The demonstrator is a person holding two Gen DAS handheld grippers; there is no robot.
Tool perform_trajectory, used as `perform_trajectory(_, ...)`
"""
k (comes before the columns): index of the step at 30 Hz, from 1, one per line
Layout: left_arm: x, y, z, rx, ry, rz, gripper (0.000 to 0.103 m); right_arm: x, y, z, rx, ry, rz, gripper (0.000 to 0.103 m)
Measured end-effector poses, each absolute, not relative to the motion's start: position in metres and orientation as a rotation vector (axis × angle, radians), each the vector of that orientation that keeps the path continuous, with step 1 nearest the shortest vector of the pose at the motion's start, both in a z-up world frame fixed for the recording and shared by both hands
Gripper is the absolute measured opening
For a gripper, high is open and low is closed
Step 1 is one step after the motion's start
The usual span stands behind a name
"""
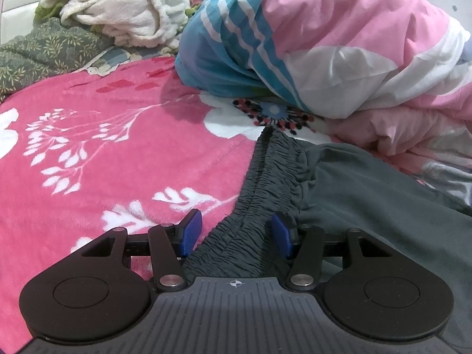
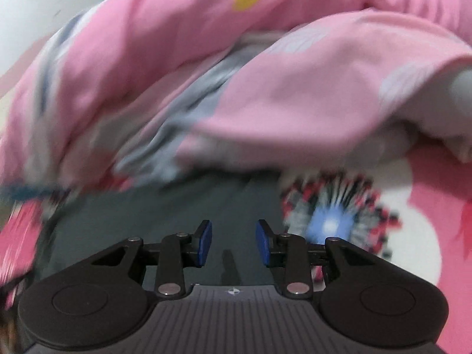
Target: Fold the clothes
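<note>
Dark grey trousers (image 1: 348, 194) lie on a pink floral blanket (image 1: 88, 135). Their gathered elastic waistband (image 1: 265, 183) runs toward me and passes between the blue pads of my left gripper (image 1: 237, 234), which is open around it. In the right wrist view, which is motion-blurred, my right gripper (image 2: 235, 243) is open and empty just above the flat grey trouser fabric (image 2: 165, 212).
A bundled pink, white and blue quilt (image 1: 339, 38) is heaped behind the trousers and fills the right wrist view (image 2: 236, 73). A white fleece towel (image 1: 124, 11) and a green leaf-patterned cover (image 1: 44, 50) lie at the back left.
</note>
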State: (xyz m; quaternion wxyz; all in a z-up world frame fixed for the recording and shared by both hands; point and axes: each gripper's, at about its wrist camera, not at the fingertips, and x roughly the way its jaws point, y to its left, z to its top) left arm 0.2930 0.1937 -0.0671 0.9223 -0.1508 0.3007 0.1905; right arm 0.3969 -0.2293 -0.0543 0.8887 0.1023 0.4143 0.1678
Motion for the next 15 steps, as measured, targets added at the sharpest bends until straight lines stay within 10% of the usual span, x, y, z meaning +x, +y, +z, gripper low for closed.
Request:
perform_trajectory(8, 0.292, 0.194, -0.068, -0.312, 0.617, 0.391, 0.052, 0.410, -0.246, -0.089, 0.164, 0.923, 0.193, 0.011)
perform_trajectory(15, 0.293, 0.196, -0.068, -0.318, 0.619, 0.388, 0.052, 0.402, -0.259, -0.068, 0.176, 0.864, 0.114, 0.013)
